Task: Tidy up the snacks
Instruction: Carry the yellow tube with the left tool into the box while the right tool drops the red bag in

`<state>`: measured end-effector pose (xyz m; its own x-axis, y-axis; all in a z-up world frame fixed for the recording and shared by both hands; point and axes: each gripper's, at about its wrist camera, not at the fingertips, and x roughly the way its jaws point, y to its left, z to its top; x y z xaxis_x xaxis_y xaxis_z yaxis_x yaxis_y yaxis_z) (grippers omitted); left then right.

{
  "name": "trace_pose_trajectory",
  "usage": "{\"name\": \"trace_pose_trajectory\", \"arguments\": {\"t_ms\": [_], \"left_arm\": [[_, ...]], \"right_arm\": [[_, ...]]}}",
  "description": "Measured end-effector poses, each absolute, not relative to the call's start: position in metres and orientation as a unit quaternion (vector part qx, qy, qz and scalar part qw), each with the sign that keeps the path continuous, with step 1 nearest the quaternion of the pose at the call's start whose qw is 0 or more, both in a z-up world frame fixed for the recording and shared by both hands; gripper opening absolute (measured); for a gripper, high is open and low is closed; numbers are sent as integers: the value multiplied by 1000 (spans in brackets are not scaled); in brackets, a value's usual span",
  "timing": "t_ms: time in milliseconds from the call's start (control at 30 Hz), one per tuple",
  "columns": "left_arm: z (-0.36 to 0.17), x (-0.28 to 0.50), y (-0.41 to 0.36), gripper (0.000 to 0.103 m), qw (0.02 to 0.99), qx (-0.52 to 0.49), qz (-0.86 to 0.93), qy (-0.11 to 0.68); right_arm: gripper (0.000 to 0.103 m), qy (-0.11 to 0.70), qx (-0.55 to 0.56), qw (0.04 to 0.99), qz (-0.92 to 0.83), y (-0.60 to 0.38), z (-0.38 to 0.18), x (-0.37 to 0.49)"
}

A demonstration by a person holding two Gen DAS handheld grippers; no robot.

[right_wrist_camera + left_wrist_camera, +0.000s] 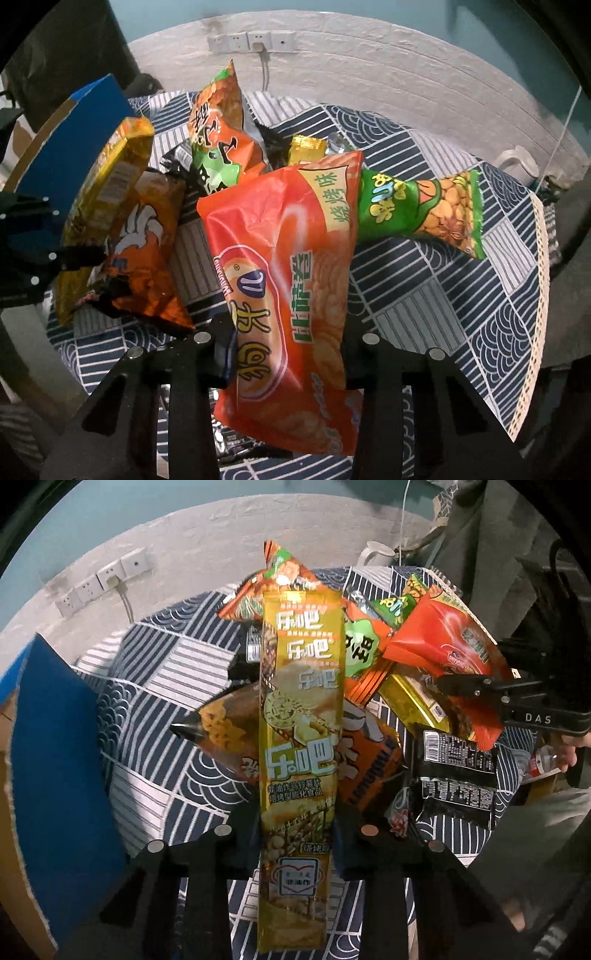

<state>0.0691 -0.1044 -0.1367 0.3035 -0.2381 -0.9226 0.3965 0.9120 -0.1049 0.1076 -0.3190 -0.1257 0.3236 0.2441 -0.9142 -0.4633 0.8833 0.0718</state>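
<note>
A long gold chip pack point(299, 738) stands lengthwise between the fingers of my left gripper point(297, 834), which is shut on its lower part. My right gripper point(288, 343) is shut on a red-orange cracker bag point(280, 266), held above the pile. The left wrist view shows the right gripper point(465, 690) at the right, clamped on that red bag point(443, 638). The right wrist view shows the left gripper point(79, 256) at the left edge with the gold pack point(107, 192). Under both lie an orange-green bag point(218, 140), a brown-orange bag point(144, 251) and a green peanut pack point(417, 206).
The snacks lie on a blue-and-white patterned tablecloth point(424, 295). A blue box point(55, 775) stands at the left edge. A black packet point(458, 775) and a small gold packet point(410, 698) lie in the pile. A white mug point(517, 162) sits at the far side by the wall.
</note>
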Motion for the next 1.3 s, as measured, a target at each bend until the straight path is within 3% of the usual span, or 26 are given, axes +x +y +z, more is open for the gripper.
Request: {"name": "trace_pose_trajectory", "arguments": {"t_ms": [867, 1300], "left_arm": [[-38, 27, -33, 31, 866, 39, -152, 474], [-16, 19, 25, 31, 888, 31, -99, 448]], "right_arm": [[39, 483, -64, 844, 224, -296, -39, 84], [39, 462, -81, 845, 257, -248, -14, 78]]}}
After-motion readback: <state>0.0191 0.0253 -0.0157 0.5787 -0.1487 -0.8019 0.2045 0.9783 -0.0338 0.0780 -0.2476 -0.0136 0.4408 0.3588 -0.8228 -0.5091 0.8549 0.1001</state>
